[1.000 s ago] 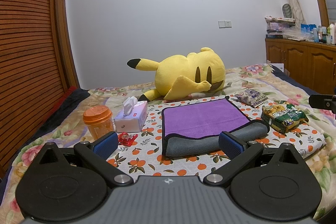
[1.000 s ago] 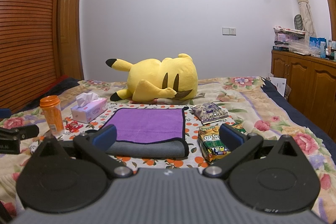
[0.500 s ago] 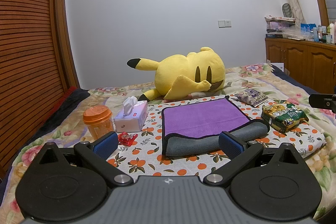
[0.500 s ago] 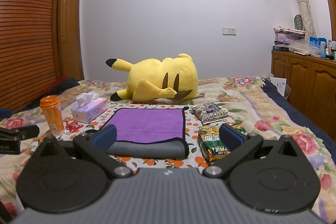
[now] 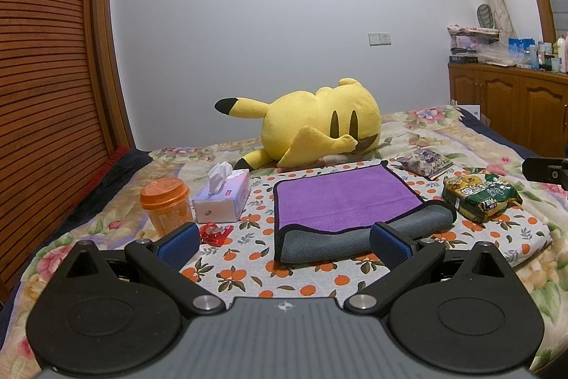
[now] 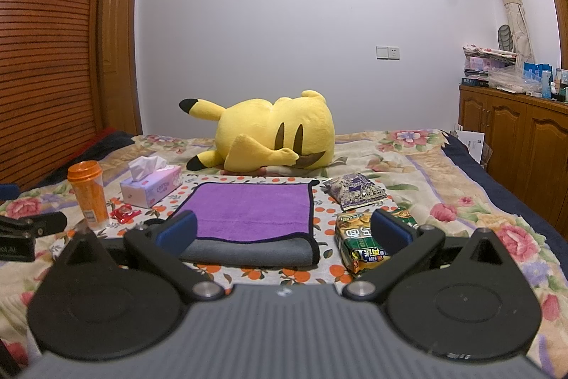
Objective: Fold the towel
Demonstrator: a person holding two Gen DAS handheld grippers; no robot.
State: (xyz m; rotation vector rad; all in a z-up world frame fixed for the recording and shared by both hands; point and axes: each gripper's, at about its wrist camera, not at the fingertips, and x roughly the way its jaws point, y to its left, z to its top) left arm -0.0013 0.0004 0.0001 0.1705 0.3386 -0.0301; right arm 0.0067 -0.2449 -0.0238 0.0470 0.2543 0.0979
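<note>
A purple towel (image 5: 344,198) with a grey underside and black trim lies folded on an orange-print cloth on the bed; its grey folded edge faces me. It also shows in the right wrist view (image 6: 252,210). My left gripper (image 5: 284,245) is open and empty, hovering just in front of the towel's near edge. My right gripper (image 6: 284,233) is open and empty, in front of the towel's near right corner. Neither touches the towel.
A yellow plush (image 5: 319,130) lies behind the towel. An orange-lidded jar (image 5: 166,205), tissue box (image 5: 223,198) and red wrapper (image 5: 214,232) sit left. A green snack bag (image 5: 481,198) and purple packet (image 5: 426,162) sit right. A wooden cabinet (image 5: 514,109) stands far right.
</note>
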